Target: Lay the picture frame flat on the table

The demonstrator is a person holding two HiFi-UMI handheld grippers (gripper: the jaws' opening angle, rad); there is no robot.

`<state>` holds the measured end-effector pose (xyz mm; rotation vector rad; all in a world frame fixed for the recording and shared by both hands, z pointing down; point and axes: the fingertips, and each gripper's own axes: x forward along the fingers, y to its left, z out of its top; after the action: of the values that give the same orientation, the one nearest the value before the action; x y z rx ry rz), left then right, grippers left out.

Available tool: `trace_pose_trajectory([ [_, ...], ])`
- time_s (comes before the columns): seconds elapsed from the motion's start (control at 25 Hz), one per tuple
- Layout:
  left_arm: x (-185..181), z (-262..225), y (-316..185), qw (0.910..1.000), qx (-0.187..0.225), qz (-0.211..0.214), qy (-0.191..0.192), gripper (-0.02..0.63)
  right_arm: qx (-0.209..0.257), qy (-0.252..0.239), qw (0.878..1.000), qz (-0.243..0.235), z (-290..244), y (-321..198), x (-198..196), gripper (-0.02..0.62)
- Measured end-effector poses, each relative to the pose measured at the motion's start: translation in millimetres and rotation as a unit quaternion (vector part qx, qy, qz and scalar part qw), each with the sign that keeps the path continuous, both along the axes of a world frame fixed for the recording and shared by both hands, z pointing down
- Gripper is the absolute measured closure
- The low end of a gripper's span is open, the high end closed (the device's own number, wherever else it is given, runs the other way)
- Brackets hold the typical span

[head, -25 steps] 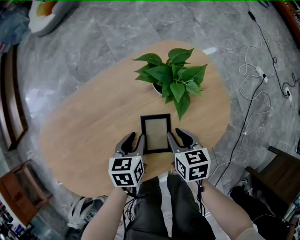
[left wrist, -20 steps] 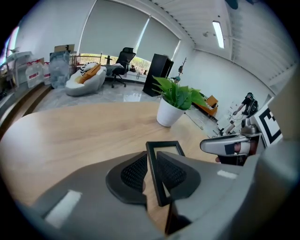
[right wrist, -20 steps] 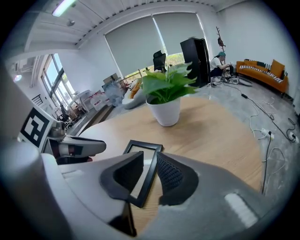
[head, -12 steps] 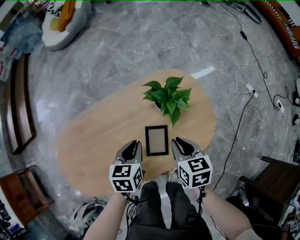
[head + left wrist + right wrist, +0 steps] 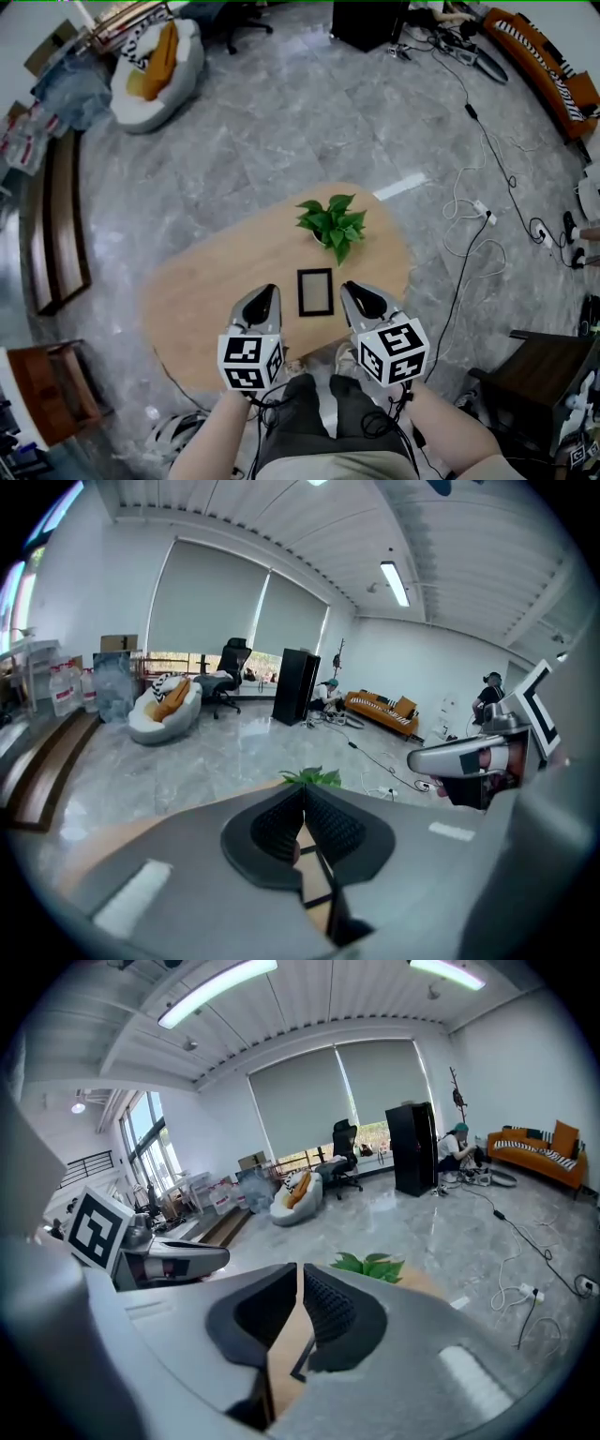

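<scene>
Picture frame (image 5: pixel 315 292) lay flat on desk (image 5: pixel 216 291), long axis running away from the person. It sat midway between left hand-held gripper (image 5: pixel 265 293) and right hand-held gripper (image 5: pixel 349 290), neither nearer. Both jaws had just been closing, now all but together, empty.

No words, numbers or brand names are legible anywhere. The only print is black-and-white square code patterns on the white cube (image 5: pixel 251 363) of the left gripper (image 5: pixel 266 291) and that of the right gripper (image 5: pixel 350 288).

Black picture frame (image 5: pixel 315 292) flat on table (image 5: pixel 216 291)
</scene>
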<state>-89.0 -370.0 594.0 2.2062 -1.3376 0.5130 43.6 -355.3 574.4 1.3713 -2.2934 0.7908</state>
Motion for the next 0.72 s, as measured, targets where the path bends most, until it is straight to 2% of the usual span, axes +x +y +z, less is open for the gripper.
trace_pose_trajectory([
  [0.2,-3.8,-78.9,7.5,0.9985,0.055,0.006,-0.002,0.589,0.046,-0.023,0.999,-0.011,-85.8,4.7,-5.8,0.584],
  [0.4,-6.5,-148.3,23.5,0.9966,0.079,-0.001,0.020,0.588,0.098,-0.043,0.994,-0.015,-167.0,15.2,-6.8,0.592],
  [0.72,-3.7,-245.8,42.5,0.9868,0.160,0.018,0.012,0.588,0.181,-0.053,0.981,-0.034,-271.6,42.2,-11.0,0.594],
])
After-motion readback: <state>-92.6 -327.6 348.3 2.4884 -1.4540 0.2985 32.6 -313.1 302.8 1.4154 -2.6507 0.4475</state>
